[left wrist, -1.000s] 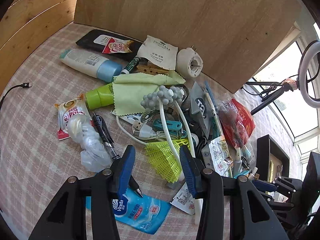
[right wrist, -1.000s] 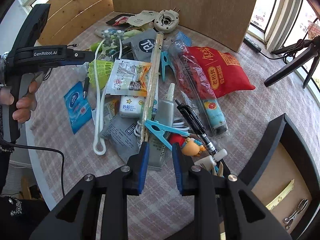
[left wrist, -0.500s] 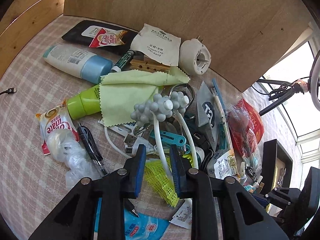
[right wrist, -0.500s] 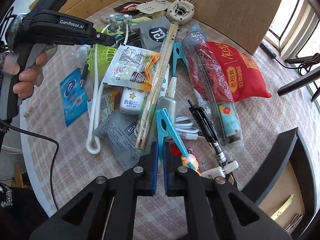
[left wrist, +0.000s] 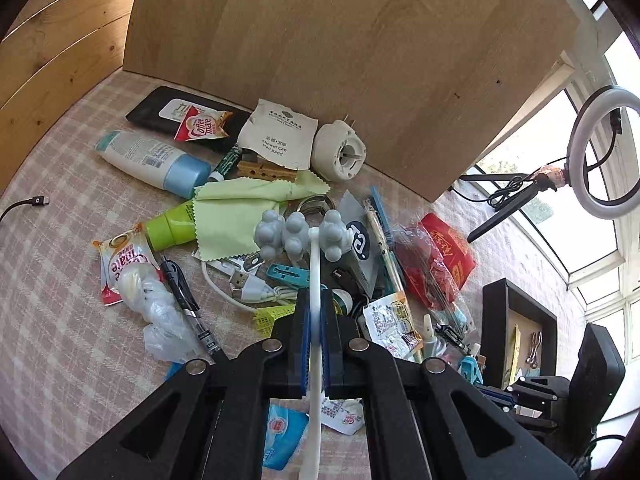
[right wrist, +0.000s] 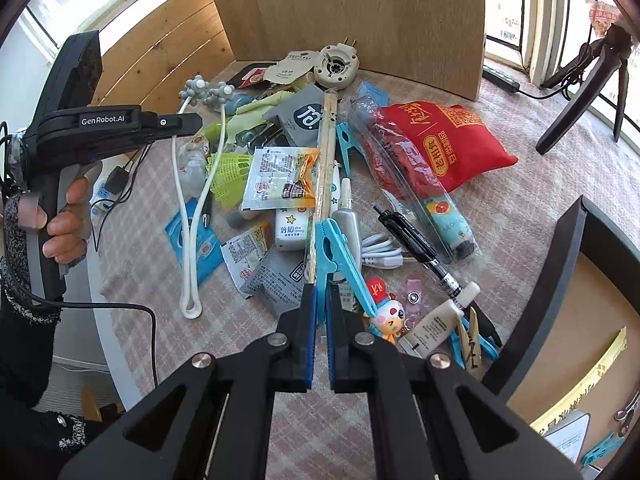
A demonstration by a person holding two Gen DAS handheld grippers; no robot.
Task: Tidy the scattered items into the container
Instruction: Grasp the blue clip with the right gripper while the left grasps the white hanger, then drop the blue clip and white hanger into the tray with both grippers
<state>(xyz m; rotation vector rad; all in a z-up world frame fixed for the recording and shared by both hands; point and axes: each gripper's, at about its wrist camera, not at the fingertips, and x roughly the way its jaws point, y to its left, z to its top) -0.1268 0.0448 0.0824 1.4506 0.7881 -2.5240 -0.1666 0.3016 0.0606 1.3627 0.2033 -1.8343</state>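
While both tools are gripping at once, these lines are running from the near edge outward.

Left gripper (left wrist: pixel 315 332): its jaws are closing tight on the white looped massager (left wrist: pixel 315 280), the thin handle pinched between the blue pads, nothing else caught there.

Right gripper (right wrist: pixel 320 312): its blue pads are sitting nearly together on the tail of the blue clothespin (right wrist: pixel 340 256), which is sticking up and away from the fingertips.

Deciding relation: the black container (right wrist: pixel 560 280) is lying to the right of both tools, its near wall just beside the right gripper and well apart from the left; the right hand is judged the nearer one for the drop.

Massager axis: the long handle is running straight along the left tool's pointing line, grey knobbed head (left wrist: pixel 300 234) far out ahead, loop end trailing under the tool, so it is probably going to swing as one long lever when carried across.

Massager look: white, slim, flexible-looking double stem, cluster of pale grey balls at the tip.

Clothespin look: bright blue plastic, slanting across the pile.

Pile beyond: the green cloth (left wrist: pixel 240 216), a white and blue bottle (left wrist: pixel 156 162) and a round white plug (left wrist: pixel 338 152) are waiting on the checked tablecloth (left wrist: pixel 60 280).

Farthest: a wooden board (left wrist: pixel 340 60) is standing behind everything.

Container contents: a yellow strip and small metal bits are showing inside; more I cannot tell.
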